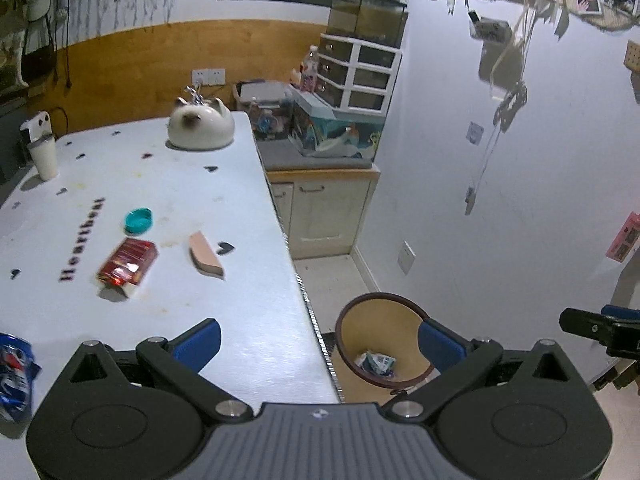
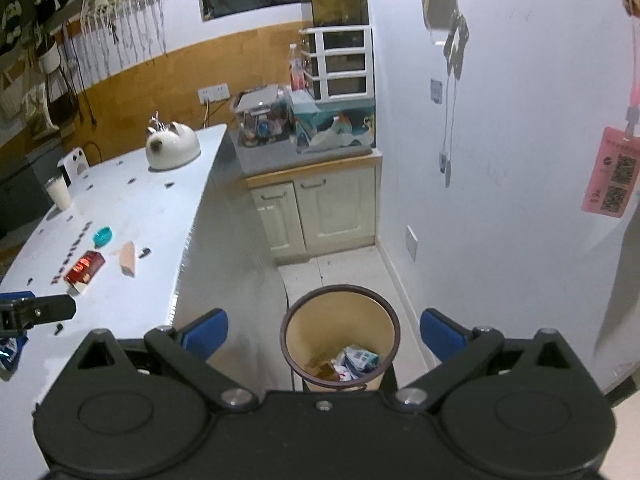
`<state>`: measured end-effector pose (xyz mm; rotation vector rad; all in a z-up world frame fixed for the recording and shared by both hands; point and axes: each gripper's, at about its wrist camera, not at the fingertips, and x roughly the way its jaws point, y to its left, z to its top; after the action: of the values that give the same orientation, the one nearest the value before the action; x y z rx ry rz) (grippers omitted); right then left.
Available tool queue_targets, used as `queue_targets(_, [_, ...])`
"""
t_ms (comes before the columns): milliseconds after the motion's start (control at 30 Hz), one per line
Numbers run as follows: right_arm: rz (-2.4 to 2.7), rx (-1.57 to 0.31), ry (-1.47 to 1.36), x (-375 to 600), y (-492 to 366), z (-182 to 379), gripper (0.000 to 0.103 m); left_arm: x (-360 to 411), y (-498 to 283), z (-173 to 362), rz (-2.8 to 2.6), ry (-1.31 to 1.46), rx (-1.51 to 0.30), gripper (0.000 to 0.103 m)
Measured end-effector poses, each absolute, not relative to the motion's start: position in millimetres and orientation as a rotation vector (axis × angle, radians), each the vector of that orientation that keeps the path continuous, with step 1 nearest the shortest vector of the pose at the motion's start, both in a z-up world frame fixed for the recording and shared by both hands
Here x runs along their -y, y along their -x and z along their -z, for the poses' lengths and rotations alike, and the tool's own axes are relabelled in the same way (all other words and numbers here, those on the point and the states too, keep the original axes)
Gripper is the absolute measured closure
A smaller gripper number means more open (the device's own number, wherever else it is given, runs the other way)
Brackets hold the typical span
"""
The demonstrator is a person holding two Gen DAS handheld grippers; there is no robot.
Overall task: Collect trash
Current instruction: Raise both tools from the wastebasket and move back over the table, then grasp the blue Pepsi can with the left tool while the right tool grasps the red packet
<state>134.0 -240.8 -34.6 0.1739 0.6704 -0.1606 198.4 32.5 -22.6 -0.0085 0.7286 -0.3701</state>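
A long white table [image 1: 168, 200] filled the left of both views, its cloth printed with small dark hearts and the word "Heartbeat". To its right stood a cream cabinet [image 2: 320, 216] with a grey top crowded with boxes, and above that a white drawer unit [image 2: 344, 64] carrying a glass tank [image 2: 336, 0]. On the floor, just beside the near corner of the table, stood a tan wastebasket [image 2: 340, 336] with a dark rim; crumpled wrappers [image 2: 354, 362] lay at its bottom.

At the far end of the table sat a white cat-shaped dish [image 1: 200, 128], and at the left edge a white tumbler [image 1: 43, 158]. Nearer lay the trash: a crushed blue can [image 1: 14, 376] at the near left edge, a torn red cigarette pack [image 1: 126, 266], a pink wedge-shaped piece [image 1: 205, 256] beside it, and a teal cap [image 1: 138, 220] a little farther back, all apart from one another.

The left gripper [image 1: 318, 344] hung over the table's near corner, its blue-padded fingers [image 1: 198, 344] spread wide and gripping nothing. The right gripper [image 2: 324, 334] hung above the wastebasket, likewise spread wide and empty, the basket's mouth showing between its fingers [image 2: 442, 334]. Nothing stood between either gripper and the items on the table.
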Motion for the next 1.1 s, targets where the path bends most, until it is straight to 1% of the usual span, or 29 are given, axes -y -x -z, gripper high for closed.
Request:
queue_targets(300, [0.184, -0.599, -0.17, 194, -120, 18, 0.0, -89, -191, 6, 0.351, 0.016, -0.675, 0.0])
queue_targets(633, [0.121, -0.574, -0.139, 138, -141, 12, 0.0, -161, -194, 1, 0.215, 0.062, -0.652, 0.0])
queue_targets(833, [0.05, -0.566, -0.107, 107, -166, 11, 0.0, -207, -196, 5, 0.096, 0.106, -0.653, 0.0])
queue_targets(1100, [-0.059, -0.583, -0.06, 64, -203, 13, 0.0, -258, -194, 26, -0.056, 0.173, -0.696, 0.0])
